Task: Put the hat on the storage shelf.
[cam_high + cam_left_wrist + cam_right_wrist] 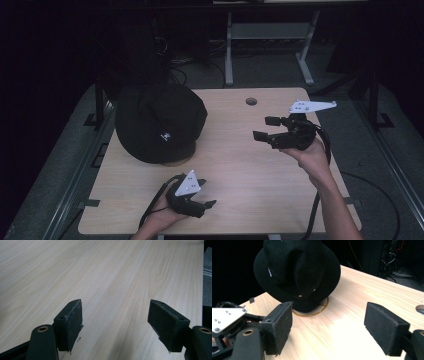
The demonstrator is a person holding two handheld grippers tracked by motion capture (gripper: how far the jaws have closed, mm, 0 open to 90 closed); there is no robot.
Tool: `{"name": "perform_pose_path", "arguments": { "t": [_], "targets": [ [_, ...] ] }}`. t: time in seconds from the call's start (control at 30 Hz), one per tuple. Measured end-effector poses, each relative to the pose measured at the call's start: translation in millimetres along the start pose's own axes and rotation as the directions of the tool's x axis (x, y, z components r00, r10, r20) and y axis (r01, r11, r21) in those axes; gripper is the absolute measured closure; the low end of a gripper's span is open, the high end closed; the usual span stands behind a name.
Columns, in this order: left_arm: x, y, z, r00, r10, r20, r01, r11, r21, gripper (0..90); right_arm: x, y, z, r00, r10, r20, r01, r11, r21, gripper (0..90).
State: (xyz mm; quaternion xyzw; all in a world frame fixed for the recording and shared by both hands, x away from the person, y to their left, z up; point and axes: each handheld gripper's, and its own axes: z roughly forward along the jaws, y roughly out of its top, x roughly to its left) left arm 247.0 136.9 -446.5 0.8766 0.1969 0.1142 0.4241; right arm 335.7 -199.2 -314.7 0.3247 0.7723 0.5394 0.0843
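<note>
A black brimmed hat (160,127) sits at the table's back left on a thin tan ring (312,313); the right gripper view shows the hat (297,267) straight ahead. My right gripper (262,127) hovers over the right half of the table, pointing left toward the hat, open with nothing between its pads (328,327). My left gripper (206,196) rests low near the front edge, below the hat. It is open over bare wood (115,322), and its grey plate (224,317) appears in the right gripper view.
The light wooden table (240,170) has a round cable hole (251,101) near its back edge. Metal rails run along both sides on the floor. A desk frame (230,50) stands behind in the dark.
</note>
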Motion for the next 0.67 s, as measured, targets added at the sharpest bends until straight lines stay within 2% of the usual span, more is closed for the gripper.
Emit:
{"name": "perform_pose_path", "arguments": {
  "t": [0.27, 0.67],
  "targets": [
    [-0.1, 0.2, -1.1, 1.0, -0.006, -0.001, 0.006, 1.0, -0.006, 25.4, 3.3, -20.2, -7.7, 1.0, 0.002, 0.006, -0.002, 1.0, 0.013, 21.1],
    [-4.1, 1.3, 0.6, 0.9999, 0.005, 0.009, -0.005, 1.0, 0.0, 25.2, 3.6, -55.8, -22.7, 0.999, 0.042, 0.015, -0.042, 0.999, 0.004, 20.0]
  ]
}}
